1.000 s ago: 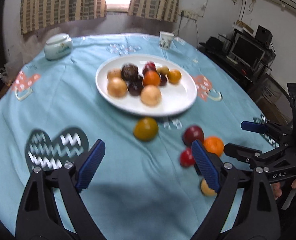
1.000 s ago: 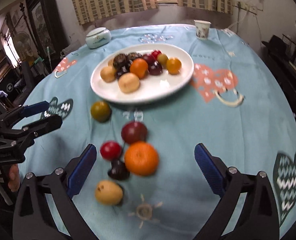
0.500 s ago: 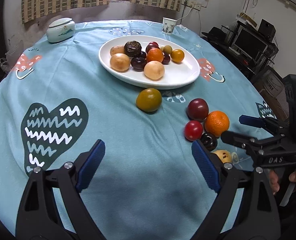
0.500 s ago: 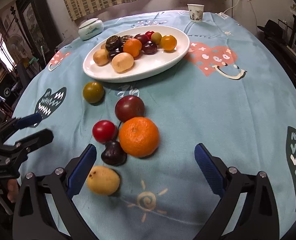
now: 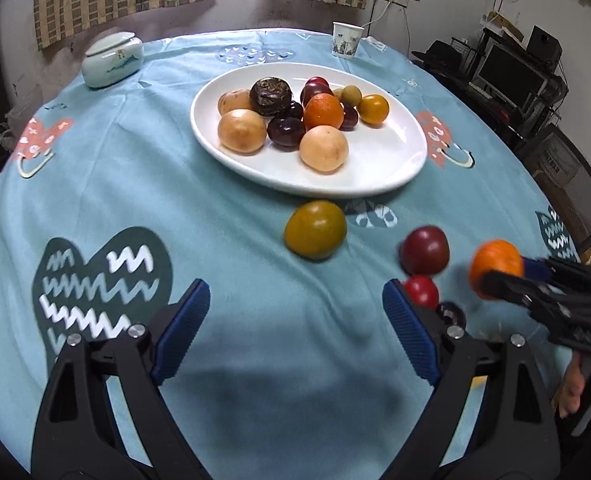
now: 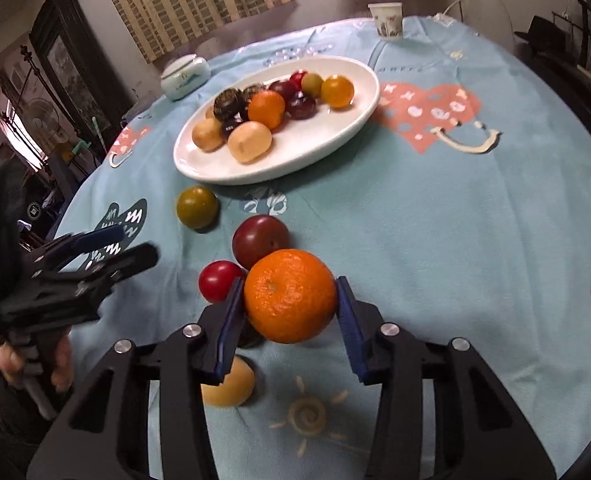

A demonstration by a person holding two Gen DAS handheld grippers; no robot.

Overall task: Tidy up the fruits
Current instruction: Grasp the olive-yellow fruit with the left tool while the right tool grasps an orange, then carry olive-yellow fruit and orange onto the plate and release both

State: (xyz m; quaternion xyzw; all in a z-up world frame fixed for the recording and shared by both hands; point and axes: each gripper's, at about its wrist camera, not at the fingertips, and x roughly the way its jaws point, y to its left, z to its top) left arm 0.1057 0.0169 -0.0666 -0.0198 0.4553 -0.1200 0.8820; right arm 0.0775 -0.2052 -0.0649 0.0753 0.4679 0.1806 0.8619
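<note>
The orange (image 6: 290,295) now sits between the blue pads of the right hand-held gripper (image 6: 289,316), whose jaws have just been closing from wide apart; both pads press its sides, so it reads as clamped. It seems still at or just above the table (image 6: 435,240), among the loose fruit: a dark plum (image 6: 260,240) touching it behind, a red tomato (image 6: 219,280) just beside it on the left, a small dark fruit (image 5: 451,314) mostly hidden under the left pad, and a tan fruit (image 6: 231,384) nearer the camera. A green-yellow fruit (image 6: 197,207) lies apart, close to the plate (image 6: 335,140).

That closing means the pick of the orange is made. What likely remains for this piece is a lift clear of its neighbours and a carry to the plate, where a heap of fruit already fills the left half and the right half is bare.

The left hand-held gripper (image 5: 295,332) stands with jaws apart and empty over bare cloth, with the green-yellow fruit ahead of it as a probable next target. The plum and tomato may roll when the orange leaves.
</note>
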